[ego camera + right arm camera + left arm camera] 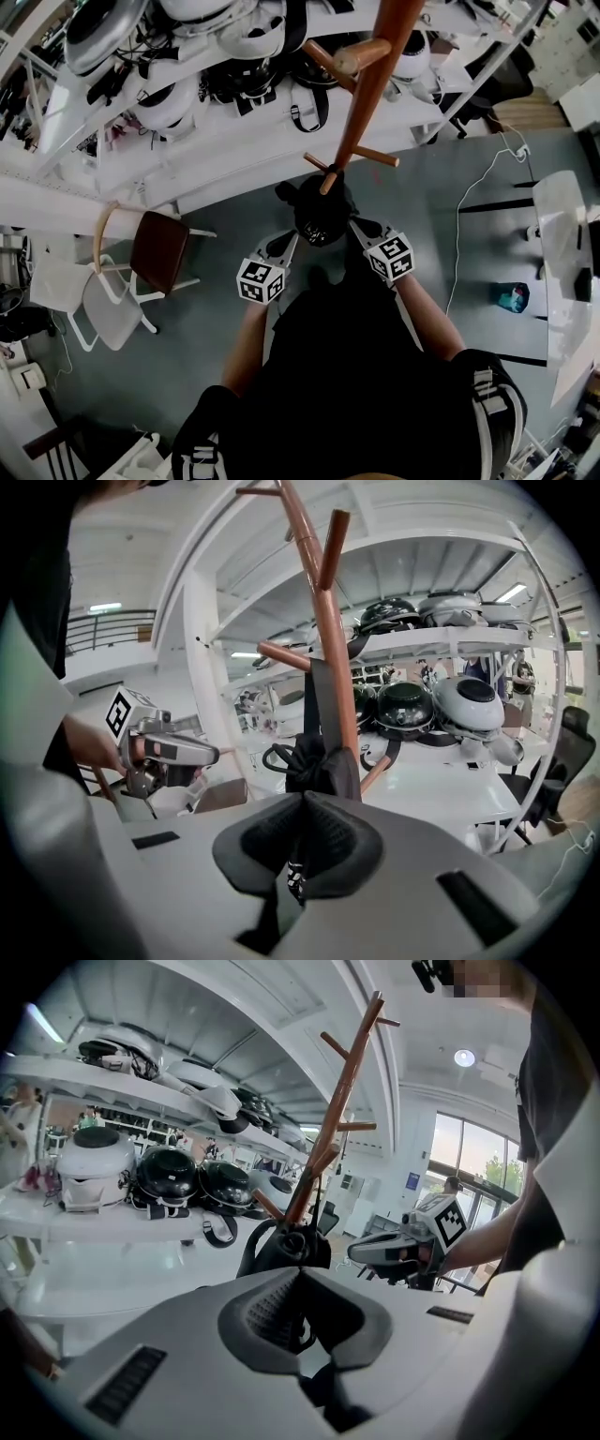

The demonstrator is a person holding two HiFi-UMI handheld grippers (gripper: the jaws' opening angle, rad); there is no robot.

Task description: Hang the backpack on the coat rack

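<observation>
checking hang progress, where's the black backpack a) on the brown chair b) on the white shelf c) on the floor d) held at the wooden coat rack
d: the backpack is up at the coat rack pole, with the left hand-held gripper and right hand-held gripper shut on it

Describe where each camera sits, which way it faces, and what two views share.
Head view: on the person's head, steeply down on backpack and coat rack; forearms, torso, left gripper and right gripper show.
Left gripper view: on the left gripper, along its shut jaws towards the backpack; the right forearm shows.
Right gripper view: on the right gripper, along its shut jaws towards the backpack; the left hand shows.
Shared: both gripper views show coat rack, helmets and the other gripper.
</observation>
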